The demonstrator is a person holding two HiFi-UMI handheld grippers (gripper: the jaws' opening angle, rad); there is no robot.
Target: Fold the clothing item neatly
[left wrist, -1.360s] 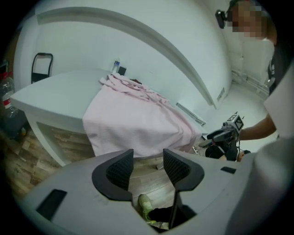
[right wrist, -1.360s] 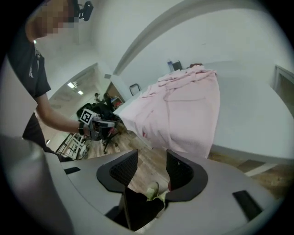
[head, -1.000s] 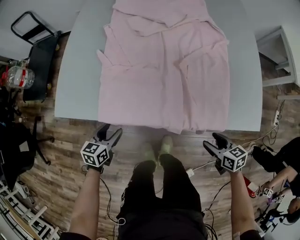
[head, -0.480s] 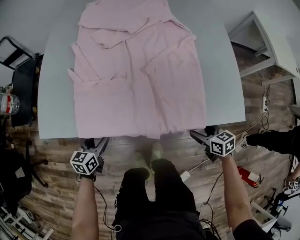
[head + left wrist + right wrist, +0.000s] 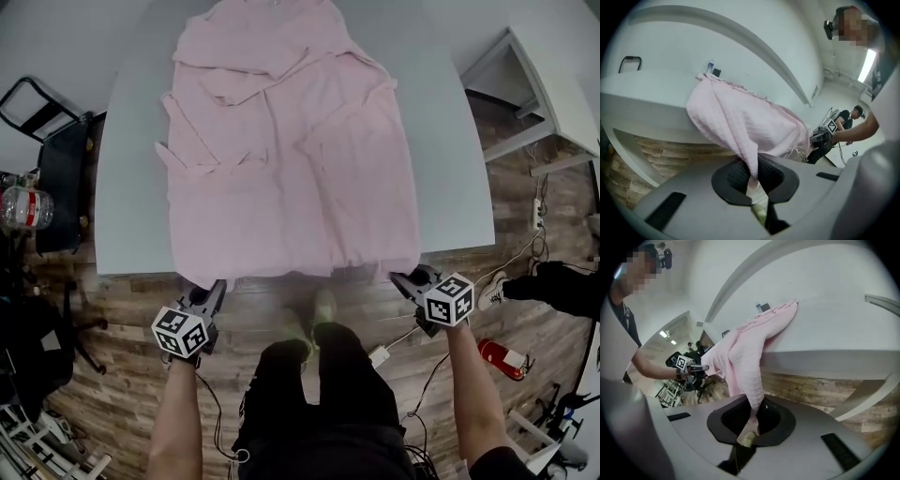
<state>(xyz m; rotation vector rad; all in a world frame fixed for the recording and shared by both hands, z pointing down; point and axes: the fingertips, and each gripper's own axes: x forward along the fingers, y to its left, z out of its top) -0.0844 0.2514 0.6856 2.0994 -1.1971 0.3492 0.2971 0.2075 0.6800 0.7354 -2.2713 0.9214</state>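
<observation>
A pink garment (image 5: 291,150) lies spread flat on the pale grey table (image 5: 131,206), its hem hanging over the near edge. My left gripper (image 5: 208,292) is at the hem's left corner, and its jaws have just been closing on the cloth. In the left gripper view the pink fabric (image 5: 740,122) runs down into the shut left gripper (image 5: 752,176). My right gripper (image 5: 405,279) is at the hem's right corner; its jaws have just been closing too. In the right gripper view the cloth (image 5: 750,352) is pinched in the right gripper (image 5: 752,420).
A black chair (image 5: 56,159) and a water bottle (image 5: 23,206) stand left of the table. A white shelf unit (image 5: 534,103) stands at the right. Cables (image 5: 525,253), a red object (image 5: 497,356) and another person's legs (image 5: 562,281) are on the wooden floor.
Both grippers have come up from the floor side to the table's near edge. They were open and clear of the cloth; now each is shut on a hem corner.
</observation>
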